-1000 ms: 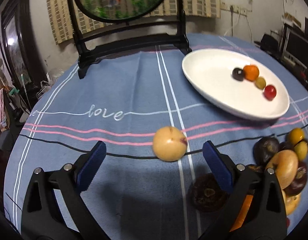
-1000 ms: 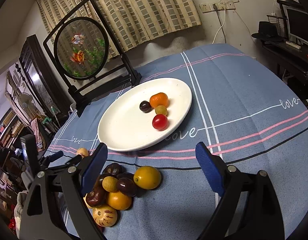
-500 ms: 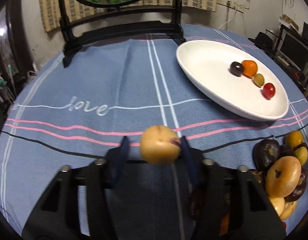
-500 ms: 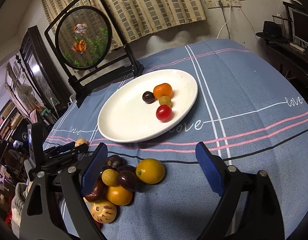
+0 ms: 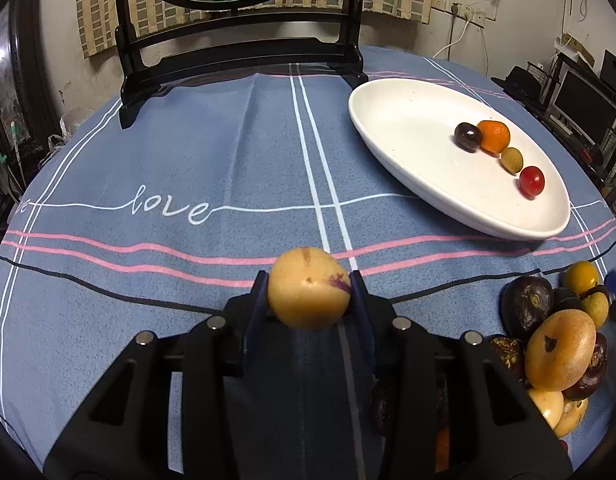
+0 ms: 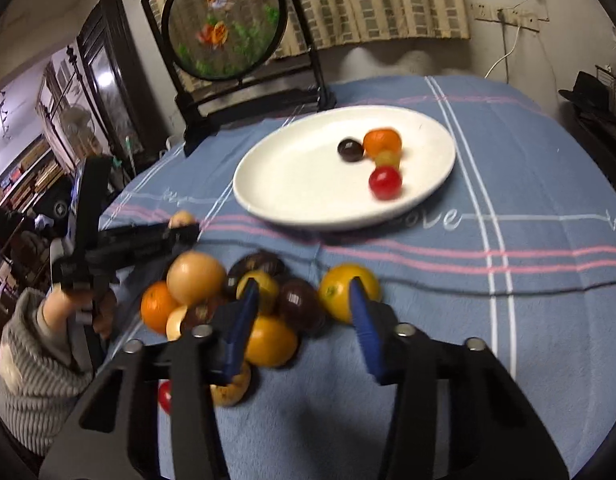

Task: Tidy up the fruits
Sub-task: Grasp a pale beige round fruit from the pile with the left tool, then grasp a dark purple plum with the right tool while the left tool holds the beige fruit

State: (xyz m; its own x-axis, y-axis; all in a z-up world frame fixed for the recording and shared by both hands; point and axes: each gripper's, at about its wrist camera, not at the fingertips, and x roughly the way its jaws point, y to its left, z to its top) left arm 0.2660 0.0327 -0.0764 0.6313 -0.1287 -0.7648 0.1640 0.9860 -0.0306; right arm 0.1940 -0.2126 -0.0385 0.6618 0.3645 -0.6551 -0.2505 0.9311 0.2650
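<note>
Left tool (image 5: pixel 309 292): clamped on a tan round fruit (image 5: pixel 309 288), above the blue-clothed worktop (image 5: pixel 227 160).
Right tool (image 6: pixel 303 312): spread, over the fruit pile (image 6: pixel 263 304).
White plate (image 6: pixel 299 184): four small fruits.

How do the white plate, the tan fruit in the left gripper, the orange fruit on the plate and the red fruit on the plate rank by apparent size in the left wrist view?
1. white plate
2. tan fruit, though nearness to the camera enlarges it
3. orange fruit
4. red fruit
</note>
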